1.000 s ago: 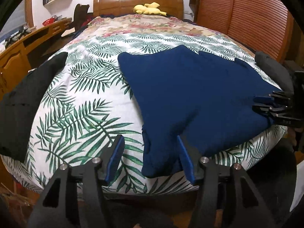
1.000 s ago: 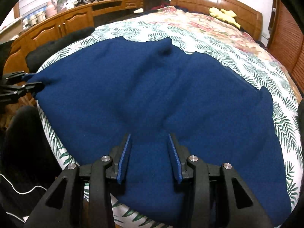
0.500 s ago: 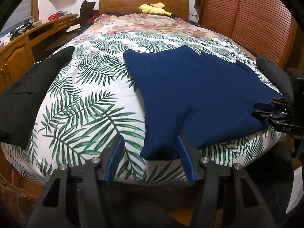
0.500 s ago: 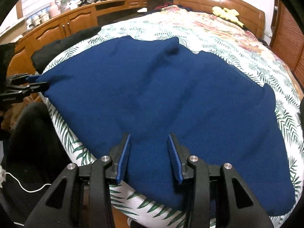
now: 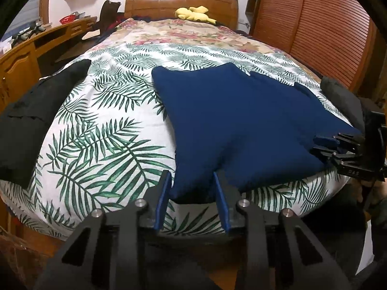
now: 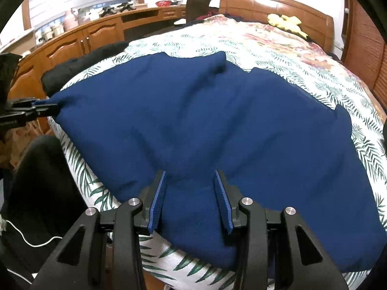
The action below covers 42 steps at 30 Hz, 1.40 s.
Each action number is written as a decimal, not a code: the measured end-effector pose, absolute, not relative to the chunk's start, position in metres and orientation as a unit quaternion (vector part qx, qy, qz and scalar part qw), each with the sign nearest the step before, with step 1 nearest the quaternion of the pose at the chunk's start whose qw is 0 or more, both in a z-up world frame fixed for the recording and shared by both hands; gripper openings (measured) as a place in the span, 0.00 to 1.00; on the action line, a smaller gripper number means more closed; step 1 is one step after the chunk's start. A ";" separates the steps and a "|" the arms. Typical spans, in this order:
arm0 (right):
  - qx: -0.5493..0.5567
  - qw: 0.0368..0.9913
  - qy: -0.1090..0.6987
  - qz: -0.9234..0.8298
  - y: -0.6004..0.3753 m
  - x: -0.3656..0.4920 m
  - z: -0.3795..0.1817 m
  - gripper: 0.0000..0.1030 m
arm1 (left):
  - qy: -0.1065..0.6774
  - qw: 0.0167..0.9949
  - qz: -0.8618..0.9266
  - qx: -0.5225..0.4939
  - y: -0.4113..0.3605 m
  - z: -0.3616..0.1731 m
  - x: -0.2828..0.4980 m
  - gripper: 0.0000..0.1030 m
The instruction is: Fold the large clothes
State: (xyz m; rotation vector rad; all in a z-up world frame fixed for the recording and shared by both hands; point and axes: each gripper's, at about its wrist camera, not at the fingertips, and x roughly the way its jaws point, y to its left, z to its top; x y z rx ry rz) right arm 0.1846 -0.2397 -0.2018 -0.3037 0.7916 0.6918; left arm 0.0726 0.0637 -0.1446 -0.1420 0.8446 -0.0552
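A large navy blue garment (image 5: pixel 241 125) lies spread on the bed, over the palm-leaf sheet (image 5: pixel 96 125). It fills most of the right wrist view (image 6: pixel 205 125). My left gripper (image 5: pixel 192 181) is open, its jaws on either side of the garment's near left corner at the bed's foot edge. My right gripper (image 6: pixel 189 176) is open, its jaws straddling the garment's near hem. The right gripper also shows at the right edge of the left wrist view (image 5: pixel 324 145), against the garment's edge. The left gripper shows at the left edge of the right wrist view (image 6: pixel 46 108), at the garment's corner.
Black clothing (image 5: pixel 33 113) lies on the bed's left side. A yellow plush toy (image 5: pixel 193 14) sits by the wooden headboard (image 5: pixel 181 2). A wooden desk and cabinets (image 6: pixel 79 41) run along the left. Slatted wooden doors (image 5: pixel 321 29) stand on the right.
Both grippers have pulled back toward the bed's foot edge. The garment's near edge has slid along with them and lies flatter. Both stay open.
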 end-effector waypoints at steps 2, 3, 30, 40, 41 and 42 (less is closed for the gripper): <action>-0.145 0.854 0.377 0.329 -0.239 0.185 -0.201 0.39 | 0.415 0.907 -0.022 -0.069 0.063 -0.148 0.074 0.34; -0.145 0.853 0.377 0.329 -0.239 0.184 -0.201 0.39 | 0.418 0.906 -0.022 -0.072 0.062 -0.150 0.075 0.34; -0.078 0.894 0.349 0.269 -0.354 0.167 -0.154 0.39 | 0.295 0.931 -0.194 0.088 -0.161 -0.007 0.157 0.06; -0.061 0.905 0.350 0.235 -0.399 0.155 -0.146 0.39 | 0.308 0.915 -0.239 0.107 -0.223 -0.003 0.169 0.10; -0.059 0.905 0.349 0.234 -0.400 0.155 -0.145 0.39 | 0.316 0.911 -0.247 0.097 -0.220 -0.004 0.172 0.10; -0.058 0.906 0.349 0.233 -0.401 0.155 -0.145 0.39 | 0.318 0.910 -0.251 0.091 -0.217 -0.004 0.173 0.11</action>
